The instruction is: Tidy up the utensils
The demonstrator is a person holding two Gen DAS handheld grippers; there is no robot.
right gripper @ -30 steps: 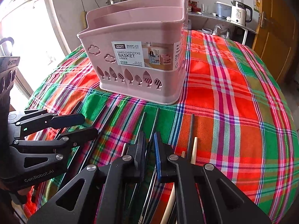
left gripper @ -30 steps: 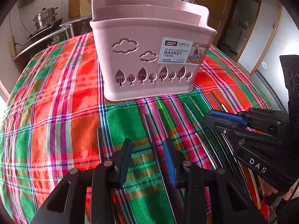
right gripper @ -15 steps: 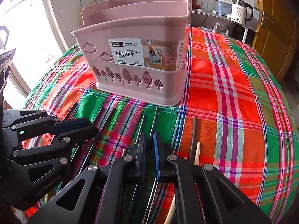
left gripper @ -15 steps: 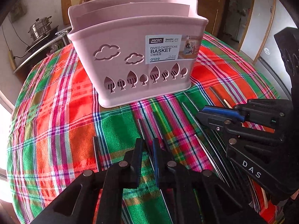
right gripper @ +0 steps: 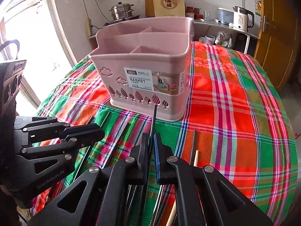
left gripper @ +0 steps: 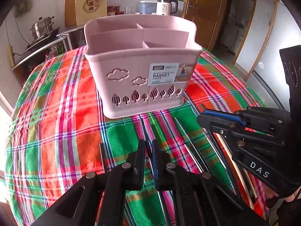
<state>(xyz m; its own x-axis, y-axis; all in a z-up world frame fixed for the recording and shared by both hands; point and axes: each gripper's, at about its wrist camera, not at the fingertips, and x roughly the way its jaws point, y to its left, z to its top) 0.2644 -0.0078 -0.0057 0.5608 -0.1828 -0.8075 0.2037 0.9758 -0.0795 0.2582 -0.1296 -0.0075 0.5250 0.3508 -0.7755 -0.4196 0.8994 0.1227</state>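
Note:
A pink divided basket [left gripper: 131, 71] [right gripper: 143, 64] stands upright on the plaid tablecloth, its compartments showing nothing inside. Several loose chopsticks [left gripper: 188, 141] [right gripper: 193, 145] lie on the cloth in front of it, one of them pale wood [left gripper: 231, 162]. My left gripper [left gripper: 148, 147] is shut on a dark chopstick [left gripper: 144, 130] that points toward the basket. My right gripper [right gripper: 151, 141] has its jaws closing tight on another dark chopstick [right gripper: 154, 120], whose tip reaches the basket's lower wall. Each gripper also shows in the other's view: right gripper [left gripper: 201, 118], left gripper [right gripper: 99, 131].
The round table [right gripper: 244, 103] drops away at its edges on all sides. Behind it a shelf carries a white kettle [right gripper: 241, 20], a steel steamer pot [right gripper: 121, 11] and a paper bag [right gripper: 168, 3]. A wooden door [left gripper: 205, 13] stands at the back right.
The left jaws went from open around a chopstick to shut on it. Both grippers have risen with their chopsticks, so the basket's open top and dividers have come into view.

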